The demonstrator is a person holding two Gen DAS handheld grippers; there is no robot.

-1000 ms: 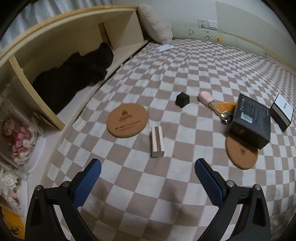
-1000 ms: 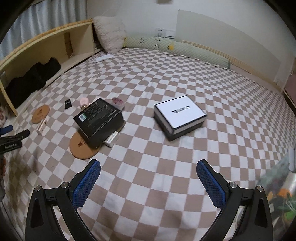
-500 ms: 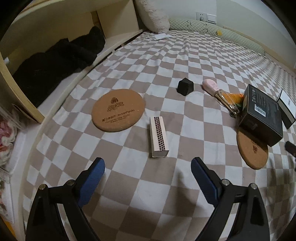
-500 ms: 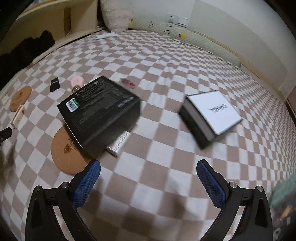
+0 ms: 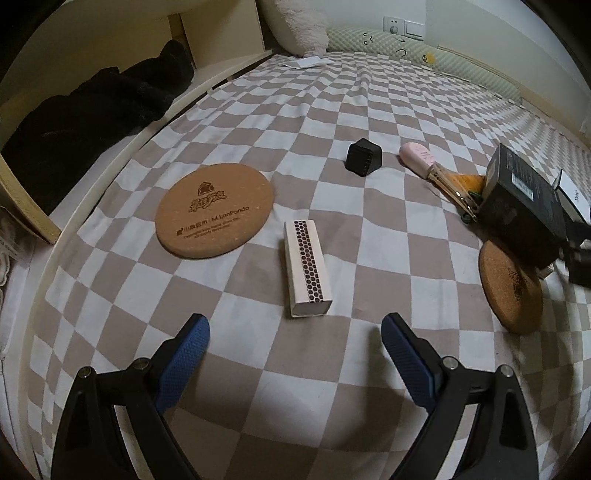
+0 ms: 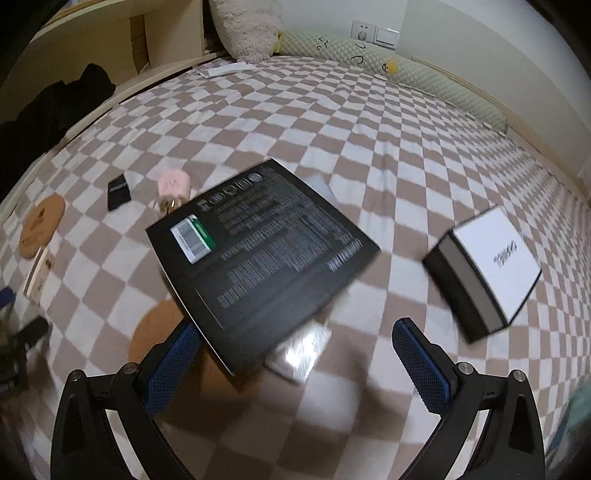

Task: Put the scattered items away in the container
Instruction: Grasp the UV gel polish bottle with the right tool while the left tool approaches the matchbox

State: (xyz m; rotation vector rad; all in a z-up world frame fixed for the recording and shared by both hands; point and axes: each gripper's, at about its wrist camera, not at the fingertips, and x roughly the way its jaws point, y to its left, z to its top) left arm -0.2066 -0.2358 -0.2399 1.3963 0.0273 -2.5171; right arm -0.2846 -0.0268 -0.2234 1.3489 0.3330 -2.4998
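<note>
On the checkered bedspread a long matchbox (image 5: pixel 307 264) lies just beyond my open left gripper (image 5: pixel 294 345). A cork coaster (image 5: pixel 214 215) sits to its left, a small black cube (image 5: pixel 364 157) and a pink brush (image 5: pixel 430 166) farther back. At the right, a black box (image 5: pixel 521 206) rests partly on a second cork coaster (image 5: pixel 511 286). In the right wrist view that black box (image 6: pixel 264 254) fills the middle, directly ahead of my open right gripper (image 6: pixel 295 354). Its near corner overlaps the left fingertip (image 6: pixel 173 363). A silver flat pack (image 6: pixel 301 354) pokes out underneath. The black-and-white box (image 6: pixel 487 273) lies to the right.
A wooden shelf unit (image 5: pixel 122 44) with dark clothes (image 5: pixel 85 110) runs along the bed's left side. A fluffy pillow (image 6: pixel 245 27) and a long green bolster (image 6: pixel 388 68) line the head and far edge. White paper (image 6: pixel 225 70) lies near the pillow.
Both grippers have dropped lower and moved forward. The matchbox is now close before the left gripper; the black box has grown large and near in the right wrist view.
</note>
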